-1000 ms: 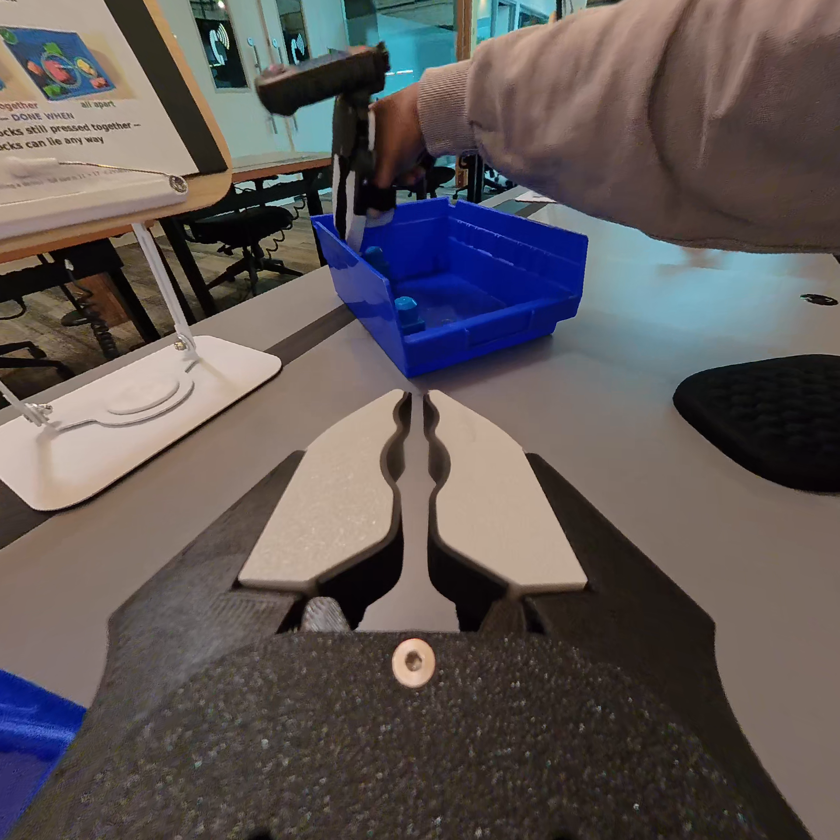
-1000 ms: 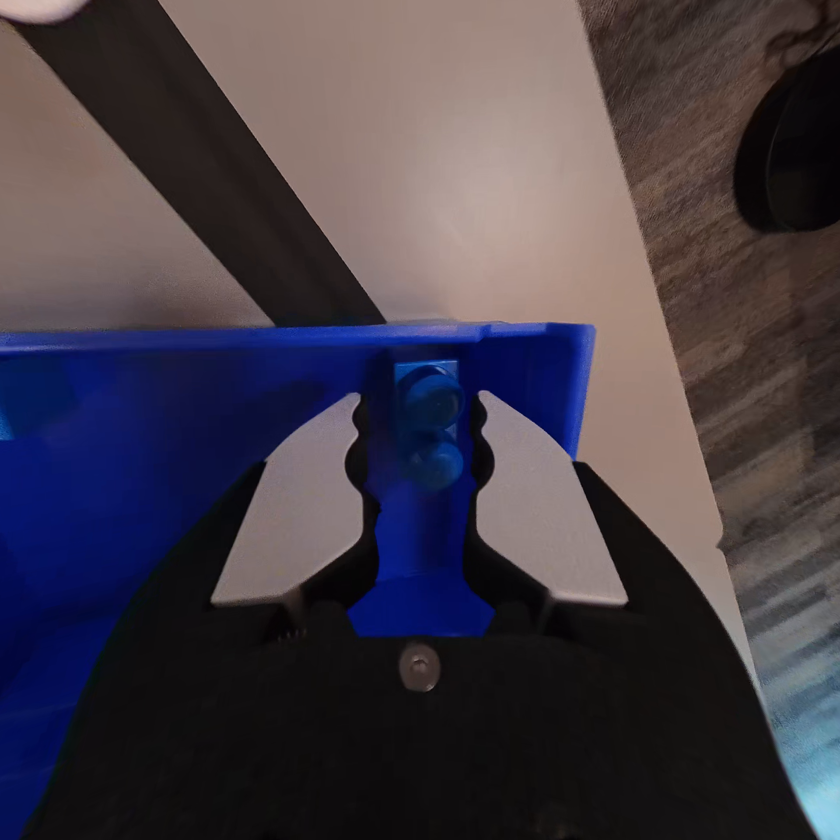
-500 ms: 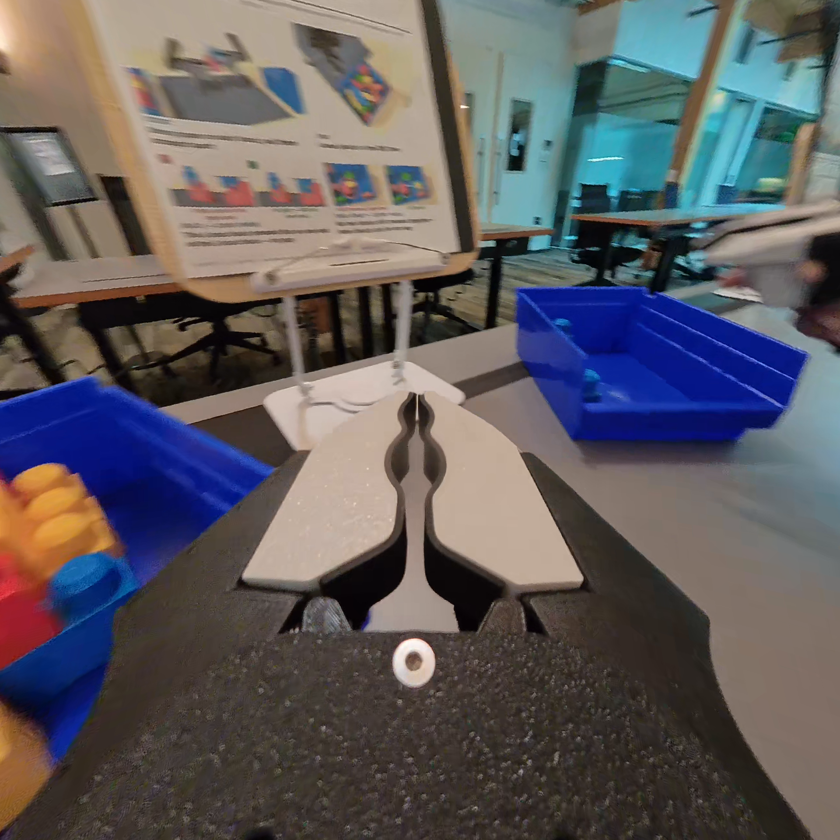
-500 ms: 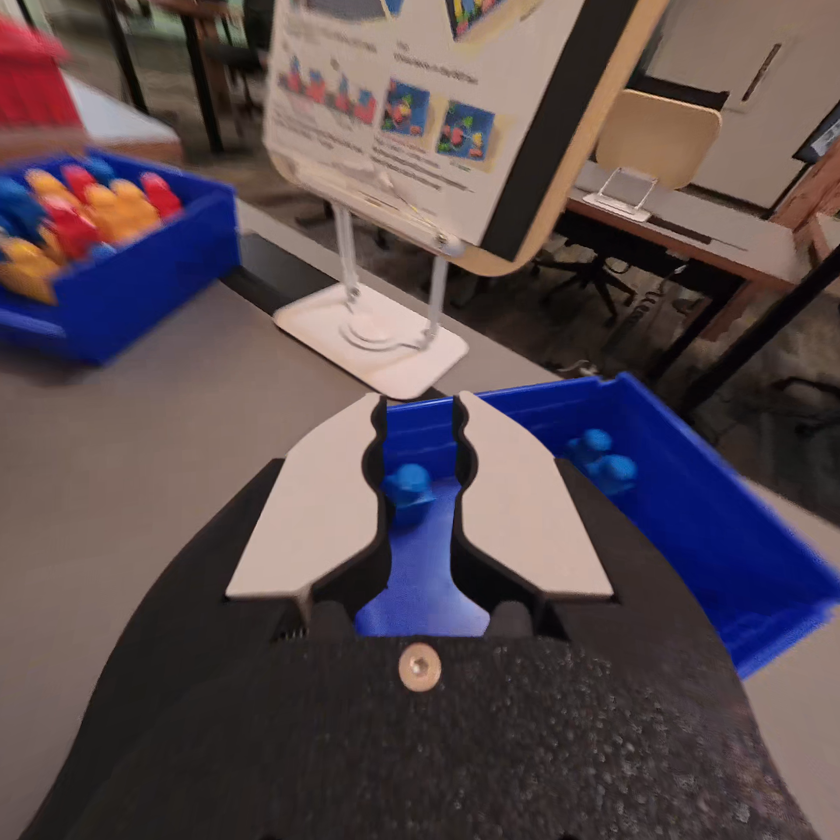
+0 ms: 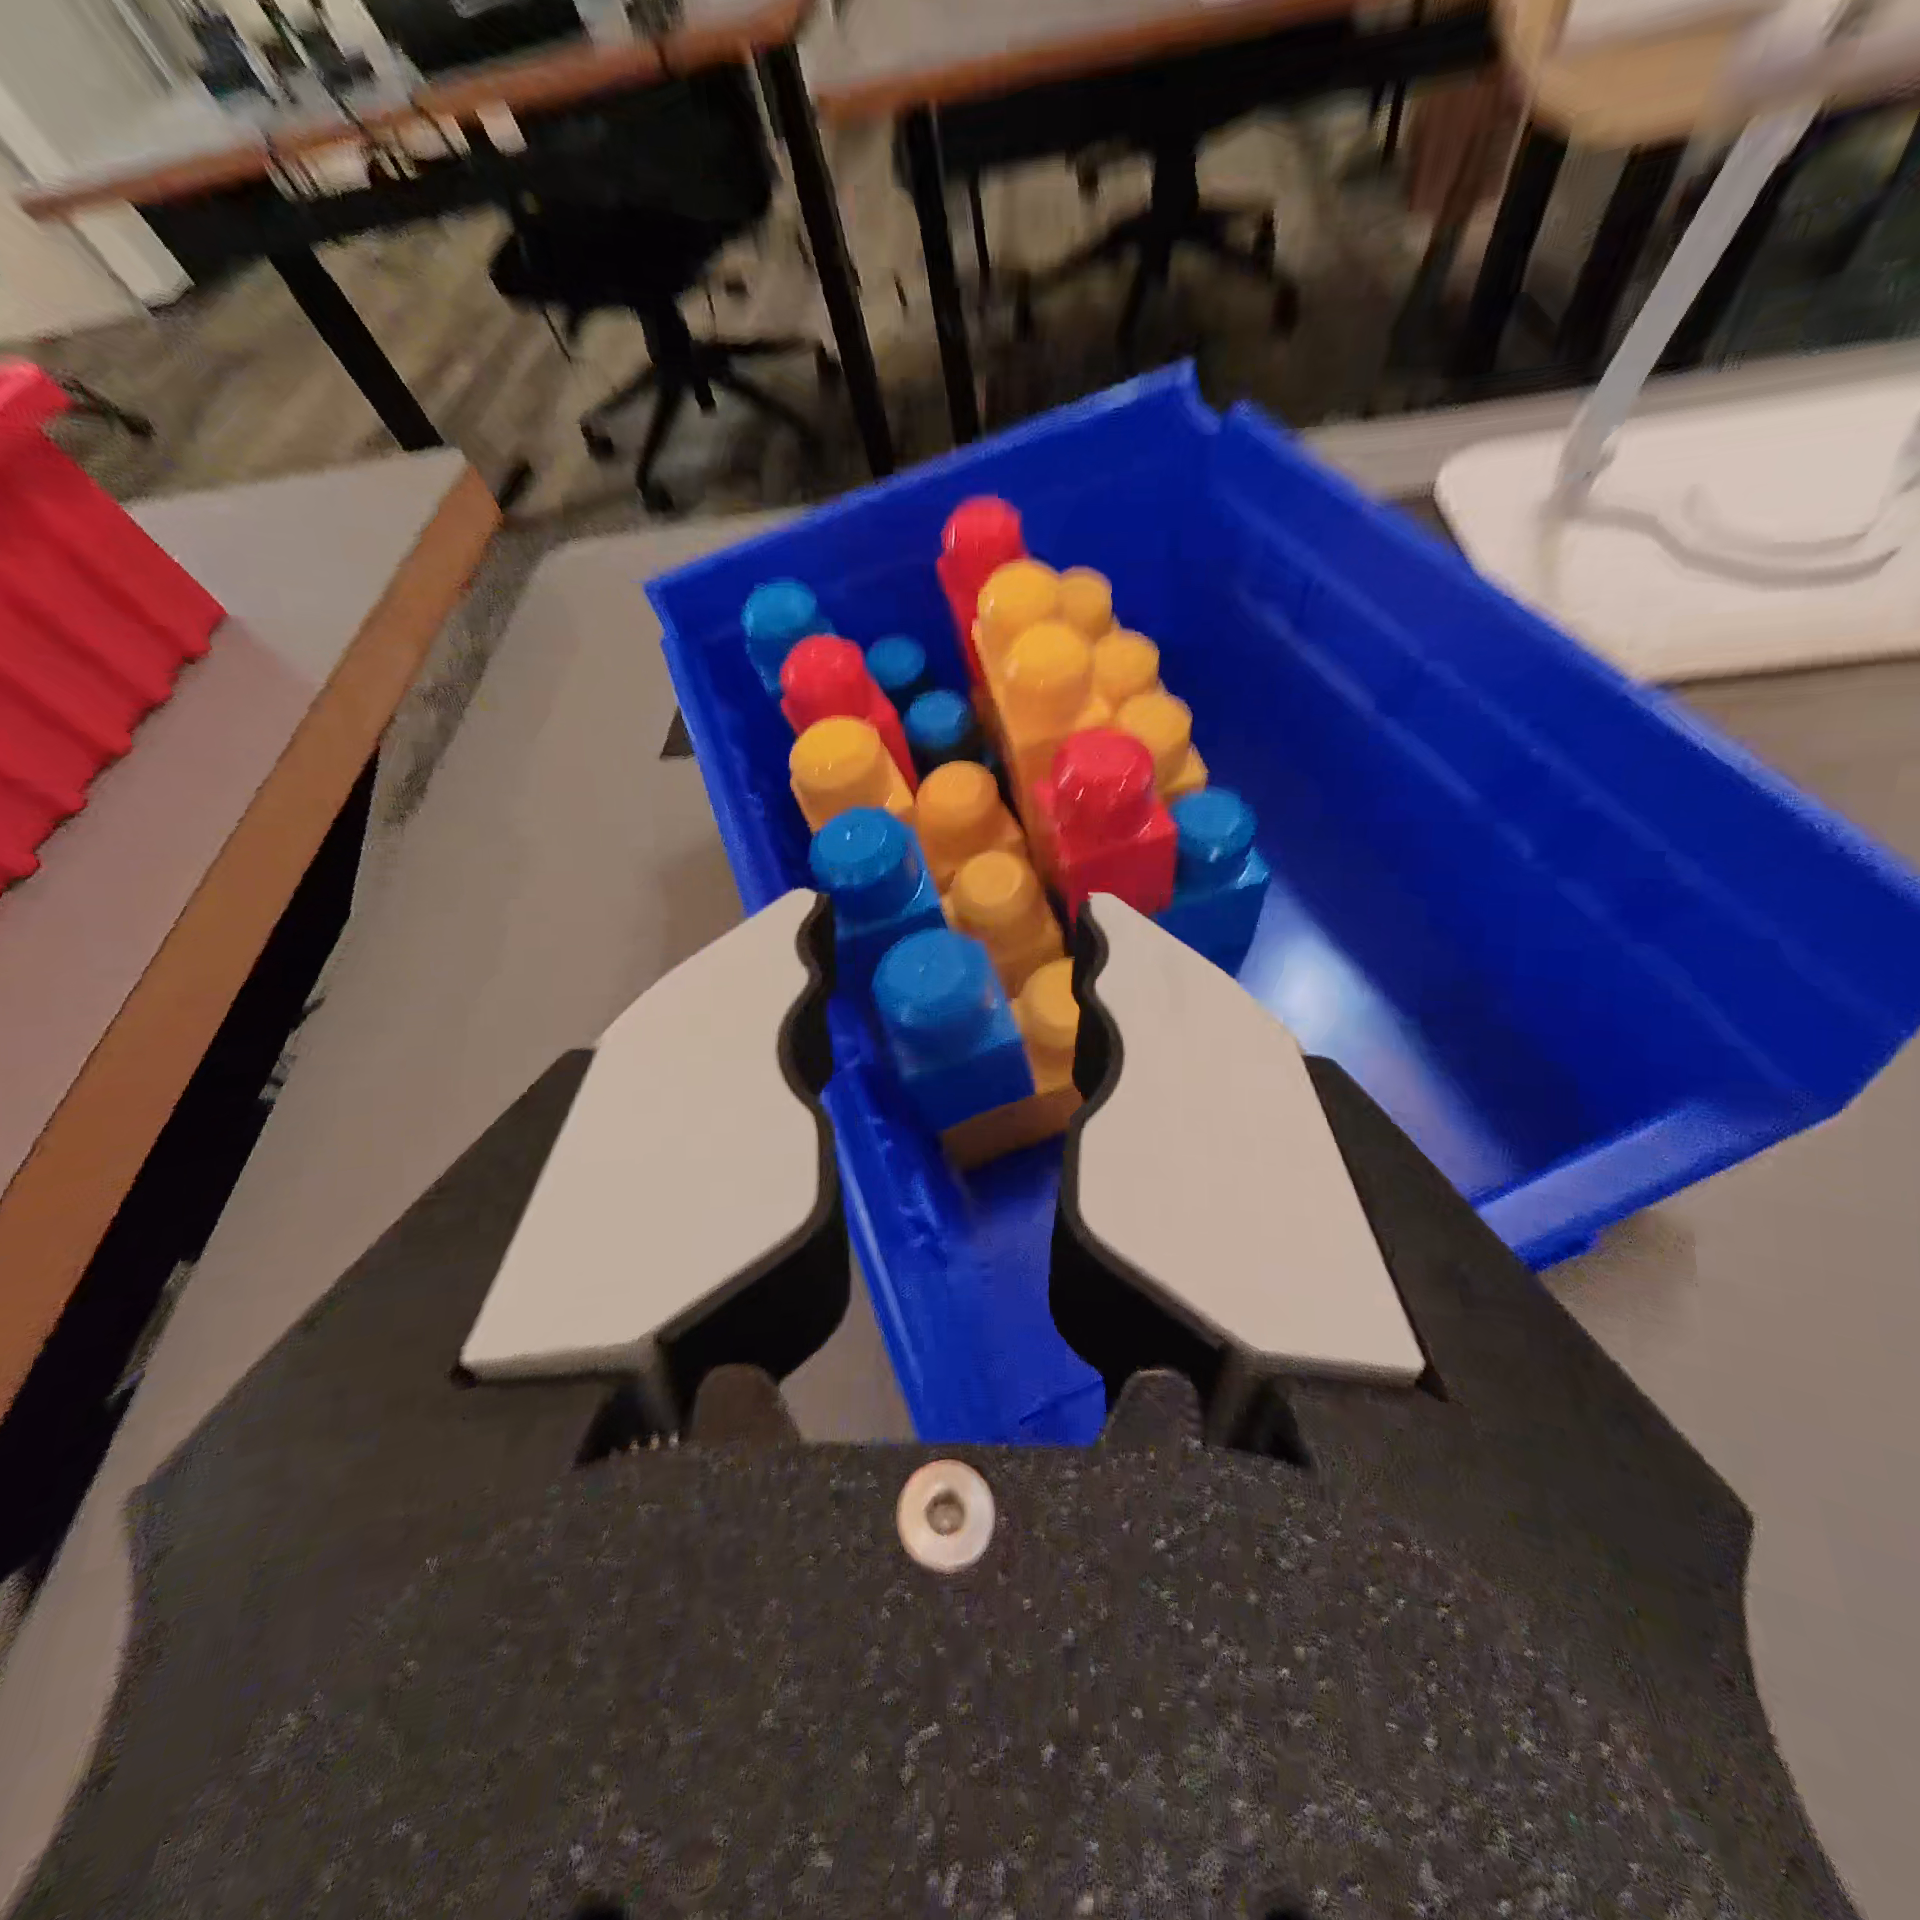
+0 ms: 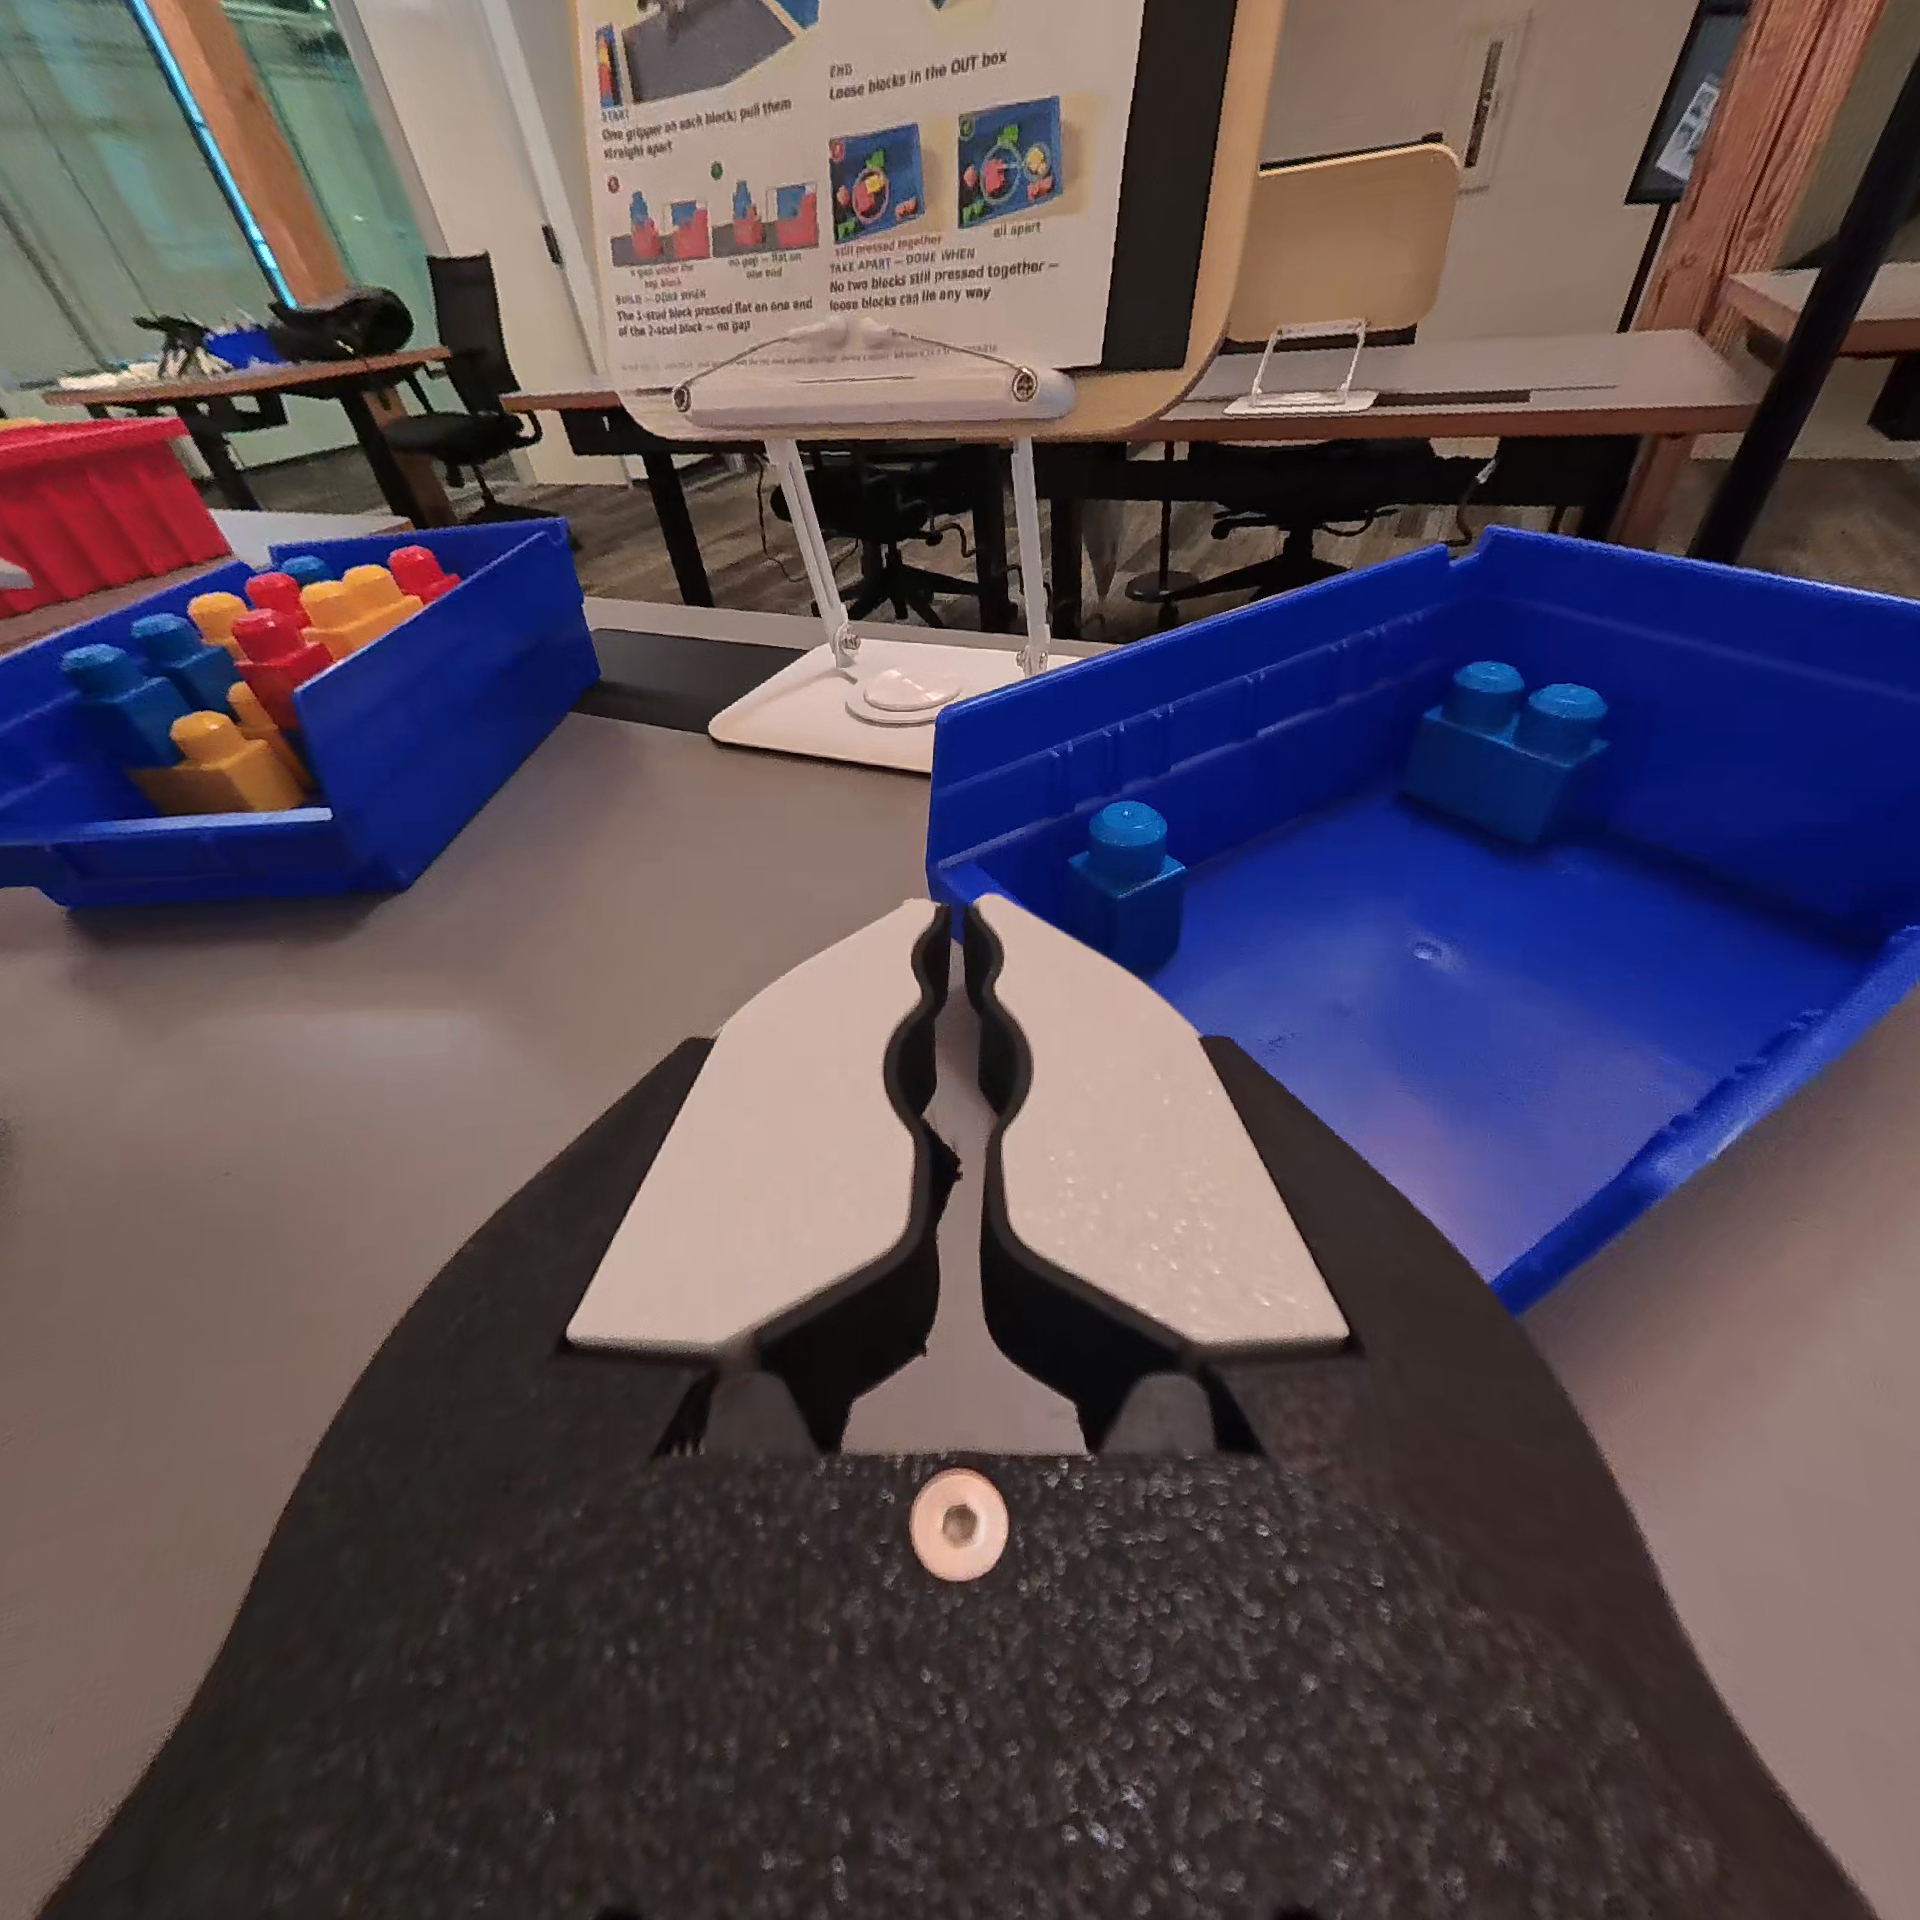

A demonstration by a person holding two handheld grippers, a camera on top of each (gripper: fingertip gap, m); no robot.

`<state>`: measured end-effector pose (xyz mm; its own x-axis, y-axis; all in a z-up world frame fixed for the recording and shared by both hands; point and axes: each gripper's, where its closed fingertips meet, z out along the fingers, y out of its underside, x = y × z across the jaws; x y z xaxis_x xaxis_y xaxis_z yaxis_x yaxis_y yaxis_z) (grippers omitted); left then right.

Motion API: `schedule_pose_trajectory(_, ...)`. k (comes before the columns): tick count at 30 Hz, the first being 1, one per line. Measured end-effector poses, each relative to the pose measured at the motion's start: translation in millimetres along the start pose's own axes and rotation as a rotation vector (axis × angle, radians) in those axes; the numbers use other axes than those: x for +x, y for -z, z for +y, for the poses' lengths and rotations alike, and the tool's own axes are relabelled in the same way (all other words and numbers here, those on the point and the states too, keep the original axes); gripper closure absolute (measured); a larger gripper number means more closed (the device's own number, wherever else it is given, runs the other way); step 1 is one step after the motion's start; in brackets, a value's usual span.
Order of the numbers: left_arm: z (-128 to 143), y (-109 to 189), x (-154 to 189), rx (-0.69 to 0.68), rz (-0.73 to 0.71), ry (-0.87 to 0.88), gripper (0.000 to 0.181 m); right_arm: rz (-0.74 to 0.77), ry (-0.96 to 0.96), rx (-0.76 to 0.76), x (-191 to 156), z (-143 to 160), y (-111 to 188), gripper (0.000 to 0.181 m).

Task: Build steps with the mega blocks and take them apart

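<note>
My left gripper (image 5: 951, 920) is open over the near end of a blue bin (image 5: 1558, 727) packed with upright mega blocks. A blue block (image 5: 945, 1018) and a yellow one (image 5: 1013, 904) show between its jaws; I cannot tell if they touch. A red block (image 5: 1107, 800) stands just beyond. My right gripper (image 6: 956, 914) is shut and empty, low over the grey table in front of a second blue bin (image 6: 1558, 1039). That bin holds a one-stud blue block (image 6: 1127, 883) and a two-stud blue block (image 6: 1507, 748). The full bin also shows in the right wrist view (image 6: 436, 727), far left.
A white stand (image 6: 894, 696) holding an instruction board sits between the two bins at the table's far edge. A red ridged container (image 6: 94, 499) is on another table at far left. Office chairs and desks stand beyond the table edge. The tips of one gripper are about 50 centimeters away from the tips of the other.
My left gripper swung left to the full bin, tipped down over the blocks and opened. My right gripper drew back out of the other bin and closed.
</note>
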<state>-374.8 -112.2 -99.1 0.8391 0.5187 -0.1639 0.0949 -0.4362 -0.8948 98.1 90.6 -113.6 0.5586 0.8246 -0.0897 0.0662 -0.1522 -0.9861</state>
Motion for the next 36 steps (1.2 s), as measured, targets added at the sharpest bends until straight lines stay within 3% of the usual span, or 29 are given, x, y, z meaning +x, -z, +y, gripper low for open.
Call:
schedule_pose_trajectory(6, 29, -26, -15, -0.279, 0.035, -0.073, 0.129, -0.005, 0.052, -0.023, -3, 3, 2, 0.18)
schedule_pose_trajectory(12, 43, -39, -9, -0.399, 0.061, -0.101, 0.148, -0.024, 0.058, -0.048, -6, 7, 3, 0.179)
schedule_pose_trajectory(22, 46, -37, -10, -0.396, 0.057, -0.163, 0.151, -0.047, 0.062, -0.071, -11, 12, 3, 0.178)
schedule_pose_trajectory(26, 26, -20, -4, -0.277, 0.038, -0.191, 0.151, -0.069, 0.101, -0.07, -20, 8, 3, 0.177)
schedule_pose_trajectory(31, -30, 34, 61, -0.05, 0.188, -0.218, 0.152, -0.199, 0.18, -0.074, -63, 4, -3, 0.167)
schedule_pose_trajectory(36, -50, 79, 165, 0.06, 0.377, -0.364, 0.152, -0.39, 0.221, -0.202, -133, 17, -18, 0.122)
